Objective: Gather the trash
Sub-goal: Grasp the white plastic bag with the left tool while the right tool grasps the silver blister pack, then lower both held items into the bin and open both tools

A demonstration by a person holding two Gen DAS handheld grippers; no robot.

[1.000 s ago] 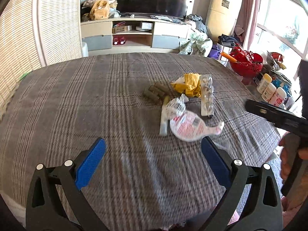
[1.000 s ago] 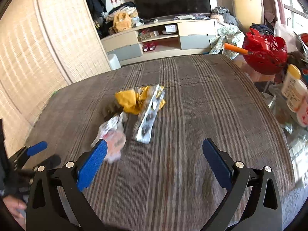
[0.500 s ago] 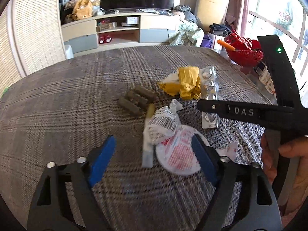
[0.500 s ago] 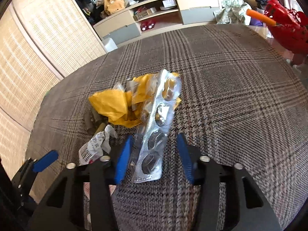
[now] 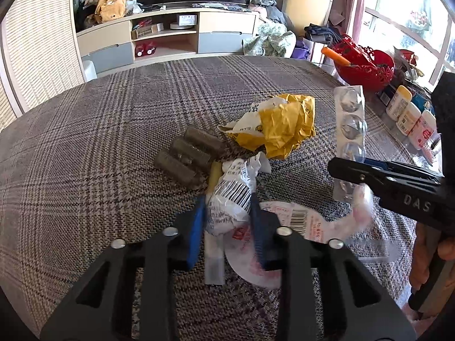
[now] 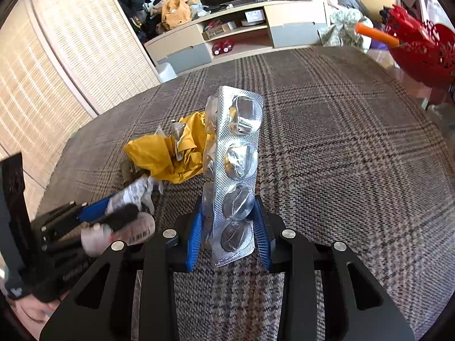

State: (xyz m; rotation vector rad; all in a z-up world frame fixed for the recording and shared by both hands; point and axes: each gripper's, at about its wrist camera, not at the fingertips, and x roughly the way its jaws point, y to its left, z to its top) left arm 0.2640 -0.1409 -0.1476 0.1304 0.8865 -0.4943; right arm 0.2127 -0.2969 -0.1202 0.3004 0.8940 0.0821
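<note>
I am judging the blister strip (image 6: pixel 237 176), the largest piece, as light, springy and slick, so I am taking it by its long edges near the lower end; the right gripper (image 6: pixel 229 231), whose jaws have just been closing, is pinching it there, silver and standing tilted above the bench (image 6: pixel 355 156). The crumpled white wrapper (image 5: pixel 230 199) is looking soft and weightless; the left gripper (image 5: pixel 226 227), jaws also just closing, is squeezing its middle, low over the bench.

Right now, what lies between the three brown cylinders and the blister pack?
In the left wrist view, the crumpled yellow wrapper lies between the brown cylinders and the blister pack.
</note>
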